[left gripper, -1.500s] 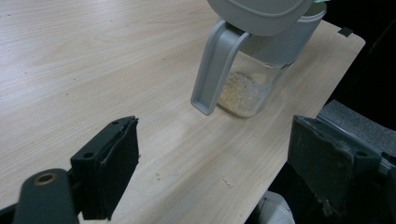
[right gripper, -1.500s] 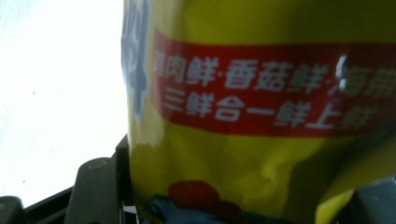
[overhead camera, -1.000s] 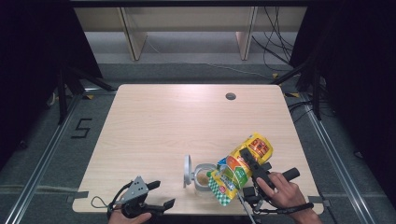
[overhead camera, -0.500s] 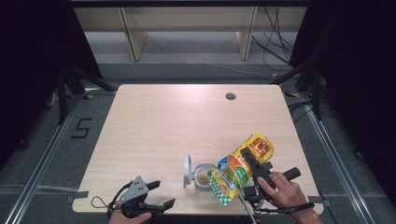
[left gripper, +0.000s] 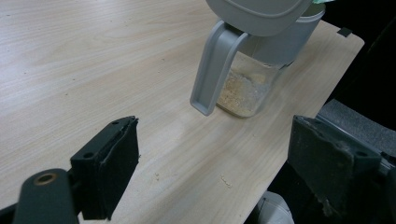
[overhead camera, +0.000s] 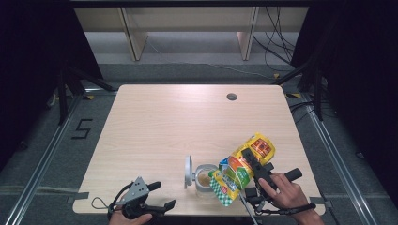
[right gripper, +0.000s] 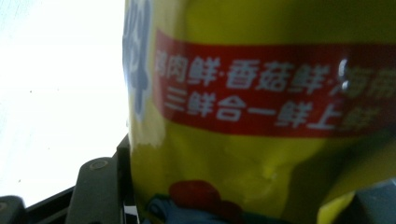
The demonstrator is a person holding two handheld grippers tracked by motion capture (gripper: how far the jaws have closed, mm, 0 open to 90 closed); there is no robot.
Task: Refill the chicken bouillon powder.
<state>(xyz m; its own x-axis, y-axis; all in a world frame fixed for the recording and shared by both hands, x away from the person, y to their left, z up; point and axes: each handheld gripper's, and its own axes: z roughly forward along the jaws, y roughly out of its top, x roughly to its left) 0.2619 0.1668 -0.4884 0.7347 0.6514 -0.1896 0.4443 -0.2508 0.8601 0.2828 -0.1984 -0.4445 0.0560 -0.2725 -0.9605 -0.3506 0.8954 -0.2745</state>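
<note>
Right gripper (overhead camera: 251, 169) pinches a yellow seasoning bag (overhead camera: 244, 166) around its middle. The bag is tilted, with its green-checked end (overhead camera: 220, 190) low over the open mouth of a small glass jar (overhead camera: 204, 177) near the table's (overhead camera: 187, 122) front edge. The jar holds a shallow layer of pale granules (left gripper: 238, 91). Its grey lid (overhead camera: 188, 171) stands flipped up on the left side. Left gripper (overhead camera: 157, 197) rests at the front left of the table, jaws spread wide with nothing between them, well apart from the jar.

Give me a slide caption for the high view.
Right gripper tips a yellow seasoning bag over an open-lidded jar; left gripper rests open.
</note>
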